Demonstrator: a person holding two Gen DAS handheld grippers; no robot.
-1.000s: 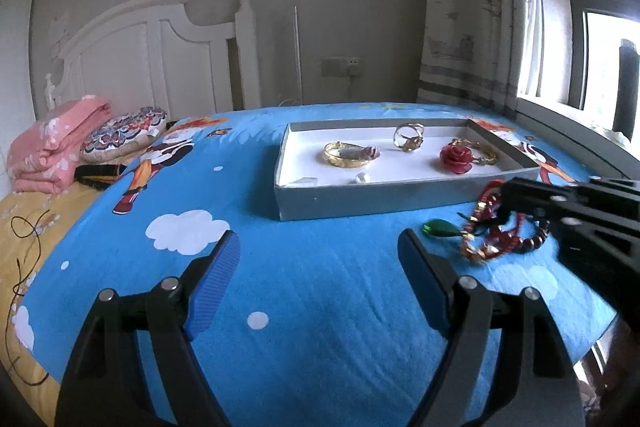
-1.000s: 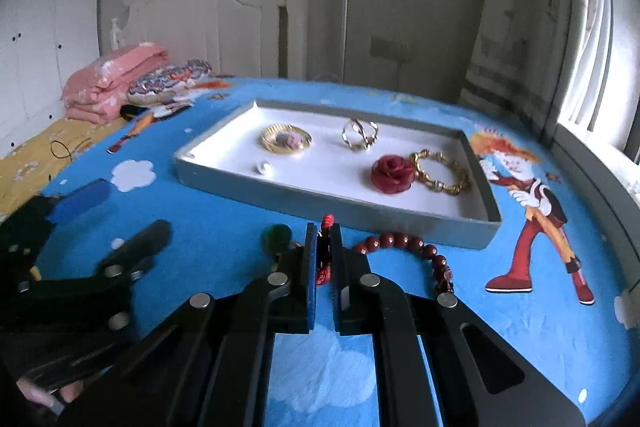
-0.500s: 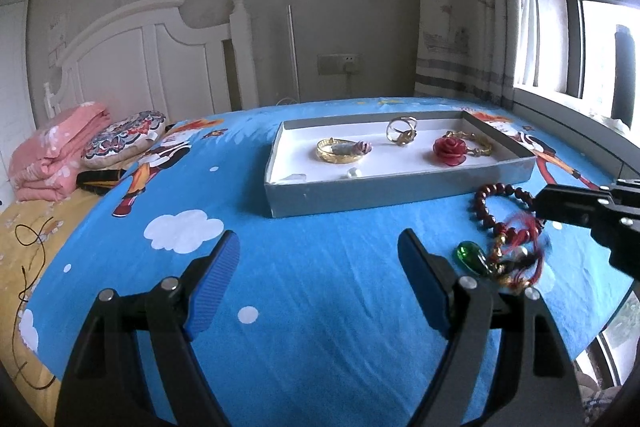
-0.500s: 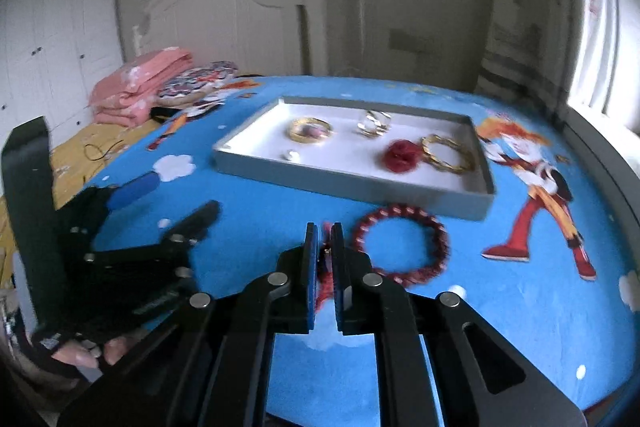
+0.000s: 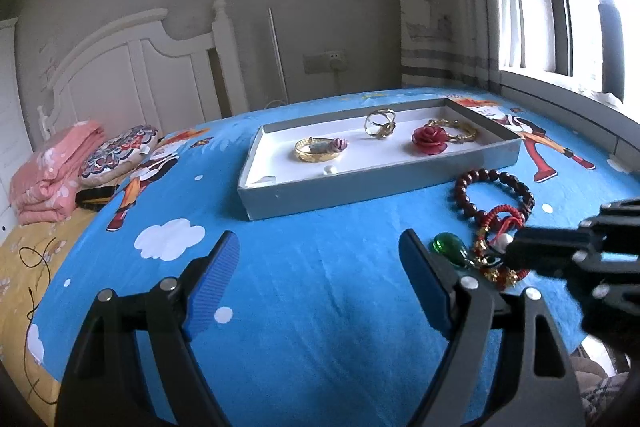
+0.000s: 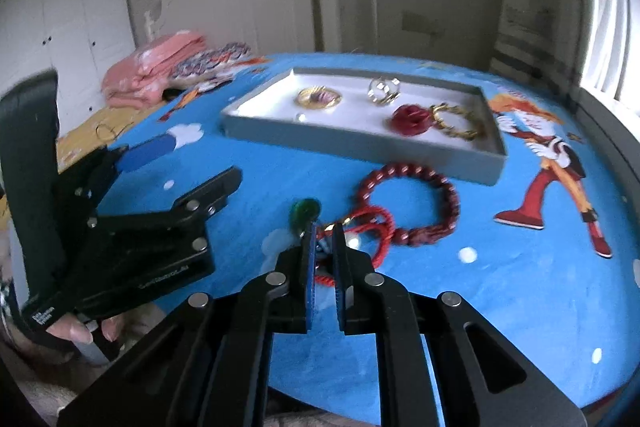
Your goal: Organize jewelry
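Change: right claw (image 6: 324, 239) has drawn the bead bracelet (image 6: 408, 203) nearer, away from the tray (image 6: 360, 139).
Right claw: nearly closed, pinching the bracelet's red cord (image 6: 372, 227).
Left claw (image 5: 320, 267): wide open, holding nothing.
Bracelet: on the blue cloth (image 5: 300, 307), just before the tray.

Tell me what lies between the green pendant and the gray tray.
Only bare blue sheet lies between green pendant and gray tray; the left wrist view shows it.
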